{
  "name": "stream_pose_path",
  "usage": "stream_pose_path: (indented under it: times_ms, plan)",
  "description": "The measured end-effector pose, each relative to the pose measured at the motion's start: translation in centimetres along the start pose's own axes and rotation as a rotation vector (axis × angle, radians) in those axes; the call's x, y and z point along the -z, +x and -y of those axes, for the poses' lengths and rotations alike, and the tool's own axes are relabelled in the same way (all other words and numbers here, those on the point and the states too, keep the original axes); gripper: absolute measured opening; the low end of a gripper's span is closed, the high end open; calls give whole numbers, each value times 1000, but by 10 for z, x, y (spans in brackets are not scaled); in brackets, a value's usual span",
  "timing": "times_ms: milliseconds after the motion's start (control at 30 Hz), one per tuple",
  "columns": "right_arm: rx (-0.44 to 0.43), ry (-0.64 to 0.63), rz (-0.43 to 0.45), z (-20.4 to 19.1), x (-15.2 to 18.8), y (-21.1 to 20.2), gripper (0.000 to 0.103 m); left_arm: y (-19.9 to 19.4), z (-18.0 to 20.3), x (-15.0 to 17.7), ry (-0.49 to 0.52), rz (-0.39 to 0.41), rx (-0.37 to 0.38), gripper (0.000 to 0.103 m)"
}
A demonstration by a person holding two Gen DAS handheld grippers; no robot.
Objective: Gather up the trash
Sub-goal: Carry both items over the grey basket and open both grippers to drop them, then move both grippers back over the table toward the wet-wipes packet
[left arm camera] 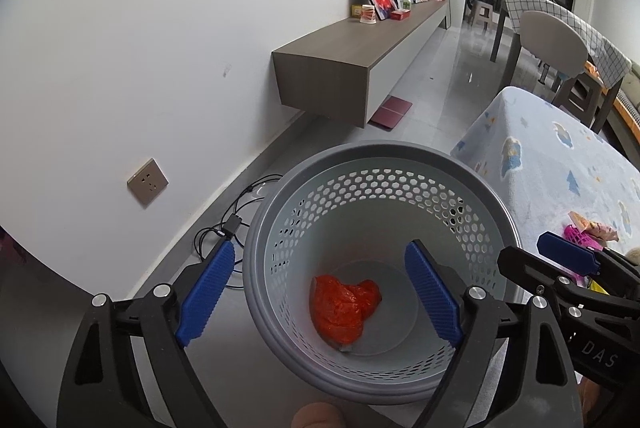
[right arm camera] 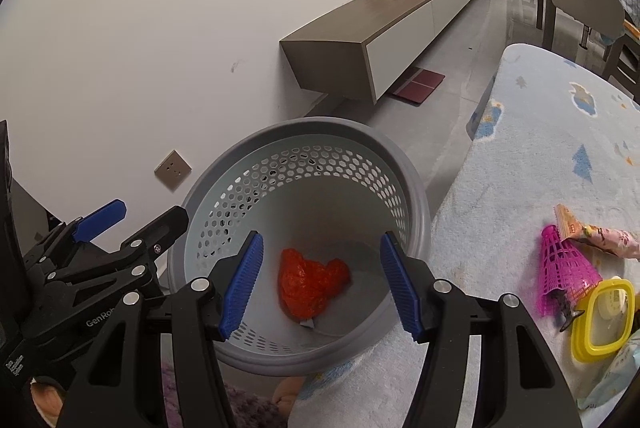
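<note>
While both grippers tilt down over the round grey wastebasket [left arm camera: 380,156], I read its wall as smooth plastic pierced with hexagonal holes. Crumpled orange-red plastic trash [left arm camera: 344,308] lies on the basket's solid floor. Left gripper [left arm camera: 318,294]: jaws spread wide, ribbed blue pads empty, straddling the near-left rim. Right gripper [right arm camera: 322,286]: jaws spread, nothing between them, above the near rim. To the right, on the fluffy blue-patterned counter [right arm camera: 540,132], lie a pink mesh cone [right arm camera: 560,268], a yellow-rimmed lid [right arm camera: 600,324] and a pink wrapper [right arm camera: 608,240].
</note>
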State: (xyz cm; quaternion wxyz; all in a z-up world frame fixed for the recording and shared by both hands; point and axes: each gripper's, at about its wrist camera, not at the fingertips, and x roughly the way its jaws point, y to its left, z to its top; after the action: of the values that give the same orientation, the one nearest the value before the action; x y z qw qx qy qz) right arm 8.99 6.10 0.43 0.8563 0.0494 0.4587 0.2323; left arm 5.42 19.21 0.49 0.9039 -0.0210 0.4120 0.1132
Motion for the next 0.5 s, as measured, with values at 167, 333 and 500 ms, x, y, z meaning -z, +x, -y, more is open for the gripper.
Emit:
stream_pose_path:
  times_ms: [167,333,500]
  plan:
    - [16,8,7,3,4,-6,59,-1,2,0,1,4,5,91]
    - [38,15,8,7,9,-13,58,-1,5,1,9,3,8,92]
    - [65,28,10,14,18,-23,59,-4,11,3,20,8,20,94]
